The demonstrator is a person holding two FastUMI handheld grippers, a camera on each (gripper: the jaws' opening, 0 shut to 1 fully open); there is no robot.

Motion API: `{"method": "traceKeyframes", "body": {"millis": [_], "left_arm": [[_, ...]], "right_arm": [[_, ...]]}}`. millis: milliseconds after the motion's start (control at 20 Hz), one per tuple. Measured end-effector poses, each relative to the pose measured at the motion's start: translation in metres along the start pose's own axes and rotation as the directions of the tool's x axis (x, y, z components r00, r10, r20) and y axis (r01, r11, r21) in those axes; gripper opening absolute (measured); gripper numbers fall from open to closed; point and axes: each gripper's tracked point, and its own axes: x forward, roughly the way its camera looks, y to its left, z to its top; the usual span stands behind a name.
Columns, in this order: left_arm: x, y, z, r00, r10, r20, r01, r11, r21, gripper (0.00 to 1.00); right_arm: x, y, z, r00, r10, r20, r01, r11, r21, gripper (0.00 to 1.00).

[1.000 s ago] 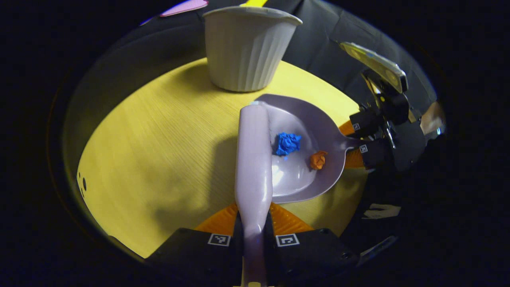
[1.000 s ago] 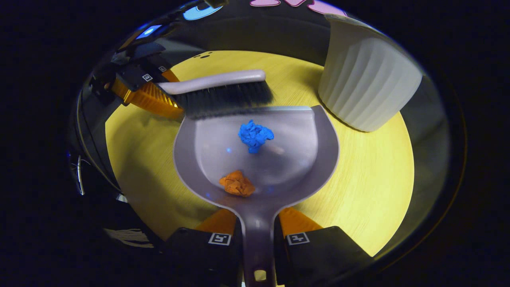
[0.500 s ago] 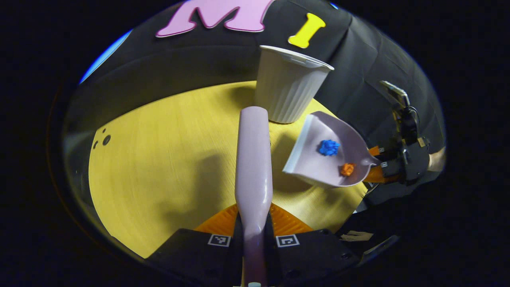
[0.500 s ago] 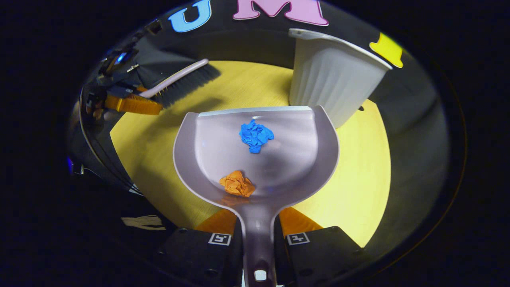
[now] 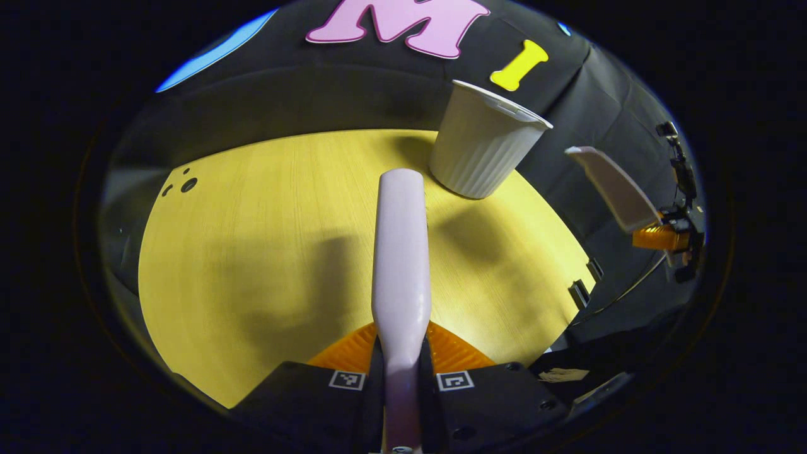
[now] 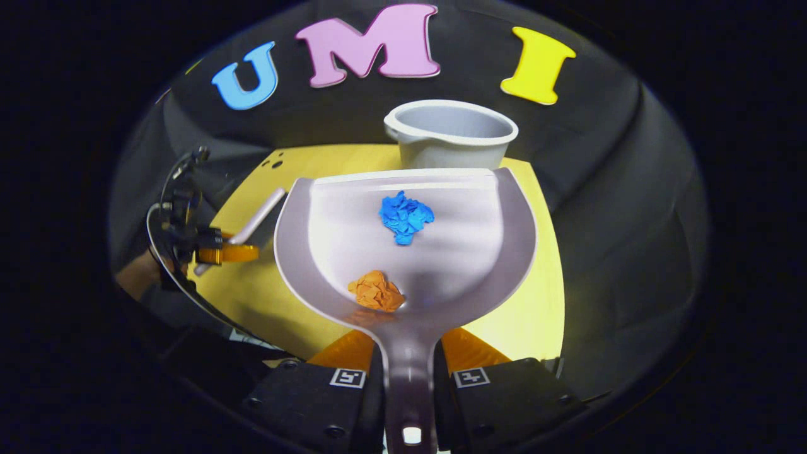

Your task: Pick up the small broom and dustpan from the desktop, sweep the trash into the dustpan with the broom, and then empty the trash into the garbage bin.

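The right tongs (image 6: 408, 378) are closed on the handle of the dustpan (image 6: 454, 252), held raised above the yellow table (image 6: 536, 302) with its lip just short of the white garbage bin (image 6: 449, 133) ahead. A blue paper wad (image 6: 405, 216) and an orange wad (image 6: 376, 291) lie loose in the pan; they look light and likely to slide on the smooth, stiff plastic once it tips. The left tongs (image 5: 401, 378) clamp the broom (image 5: 401, 252) by its handle, off to the side over bare table. Black cloth walls the booth.
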Motion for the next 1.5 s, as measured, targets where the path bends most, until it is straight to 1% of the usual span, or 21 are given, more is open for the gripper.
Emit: {"method": "traceKeyframes", "body": {"millis": [50,100,150,200,250,300,450,500,550,600,750,900,1000,1150,1200,1250,1400,1450,1500], "left_arm": [[-0.004,0.020,-0.005,1.000,-0.002,-0.002,0.002,1.000,-0.002,0.27],[-0.012,0.042,0.003,1.000,-0.003,-0.003,0.003,1.000,-0.003,0.27],[-0.015,0.051,0.009,1.000,-0.002,-0.004,0.002,1.000,-0.001,0.27],[-0.014,0.033,0.020,1.000,0.005,-0.007,-0.005,1.000,-0.003,0.27],[-0.011,0.025,0.027,1.000,0.019,-0.012,-0.019,1.000,-0.011,0.27],[0.003,0.009,0.032,0.999,0.034,-0.017,-0.035,0.999,-0.024,0.27],[0.027,0.014,0.034,0.999,0.045,-0.015,-0.046,0.992,-0.114,0.27],[0.012,0.016,0.029,0.999,0.040,-0.009,-0.041,0.988,-0.151,0.27],[0.004,0.017,0.027,0.999,0.037,-0.003,-0.037,0.983,-0.181,0.29],[0.001,0.020,0.025,0.999,0.042,0.004,-0.041,0.979,-0.199,0.27],[-0.012,0.033,0.024,0.997,0.077,0.029,-0.068,0.972,-0.227,0.27],[-0.025,0.042,0.021,0.994,0.088,0.057,-0.069,0.956,-0.286,0.27],[-0.032,0.050,0.019,0.992,0.104,0.070,-0.078,0.949,-0.305,0.27],[-0.038,0.058,0.017,0.989,0.125,0.077,-0.093,0.940,-0.328,0.27],[-0.039,0.060,0.016,0.988,0.130,0.080,-0.095,0.936,-0.338,0.30],[-0.041,0.062,0.016,0.987,0.134,0.084,-0.097,0.933,-0.347,0.27],[-0.043,0.065,0.013,0.985,0.146,0.088,-0.105,0.926,-0.362,0.27],[-0.045,0.066,0.013,0.985,0.149,0.091,-0.107,0.925,-0.365,0.30],[-0.045,0.067,0.013,0.984,0.153,0.092,-0.109,0.924,-0.367,0.27]], "right_arm": [[-0.004,-0.003,0.012,1.000,-0.014,0.016,0.014,1.000,0.004,0.36],[-0.005,-0.005,0.025,0.999,-0.031,0.034,0.031,1.000,0.007,0.35],[-0.006,-0.010,0.037,0.998,-0.049,0.051,0.048,0.999,0.006,0.35],[-0.005,-0.015,0.047,0.996,-0.070,0.063,0.070,0.998,0.003,0.36],[-0.005,-0.022,0.058,0.991,-0.100,0.085,0.099,0.995,0.006,0.36],[-0.002,-0.028,0.068,0.987,-0.127,0.103,0.127,0.992,0.011,0.36],[0.012,-0.036,0.100,0.971,-0.183,0.153,0.175,0.982,0.068,0.35],[0.018,-0.038,0.108,0.967,-0.199,0.160,0.189,0.979,0.077,0.35],[0.025,-0.042,0.115,0.962,-0.217,0.164,0.207,0.975,0.078,0.35],[0.031,-0.046,0.122,0.957,-0.235,0.168,0.226,0.971,0.075,0.35],[0.048,-0.063,0.145,0.939,-0.291,0.183,0.285,0.957,0.061,0.35],[0.062,-0.084,0.168,0.914,-0.353,0.200,0.347,0.935,0.069,0.35],[0.071,-0.098,0.183,0.897,-0.390,0.207,0.385,0.921,0.069,0.35],[0.088,-0.118,0.200,0.869,-0.445,0.215,0.457,0.889,-0.005,0.36],[0.092,-0.122,0.204,0.860,-0.462,0.219,0.480,0.876,-0.037,0.36],[0.097,-0.125,0.207,0.851,-0.477,0.222,0.501,0.863,-0.067,0.36],[0.111,-0.133,0.213,0.822,-0.517,0.237,0.557,0.816,-0.154,0.35],[0.115,-0.133,0.214,0.815,-0.527,0.242,0.573,0.798,-0.189,0.36],[0.119,-0.134,0.214,0.807,-0.535,0.249,0.586,0.779,-0.225,0.36]]}}
